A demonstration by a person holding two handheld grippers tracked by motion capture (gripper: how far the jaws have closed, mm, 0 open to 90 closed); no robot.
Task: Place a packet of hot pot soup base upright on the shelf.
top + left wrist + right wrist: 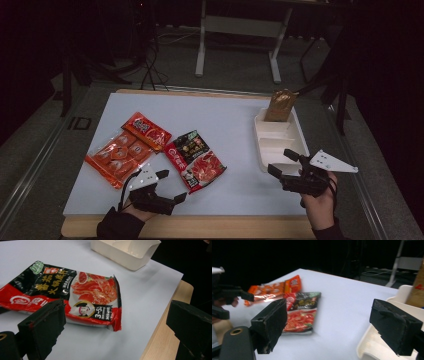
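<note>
Three snack packets lie on the left of the white tabletop (235,125): a large orange one (117,157), a small red-orange one (146,131), and a black-and-red one (195,159) (75,292) (302,312). My left gripper (171,185) (115,315) is open just near the black-and-red packet's front corner, holding nothing. At the right, my right gripper (282,162) (332,320) is open and empty beside the near left corner of a white compartment tray (260,132) (125,255) (372,345). A brown pouch (280,106) (417,287) stands in the tray's far compartment.
The wooden table edge (200,227) (162,340) runs along the front. Bare white surface lies between the packets and the tray. A metal frame (240,30) stands on the dark floor beyond the table. In the right gripper view, the left gripper (227,297) shows far left.
</note>
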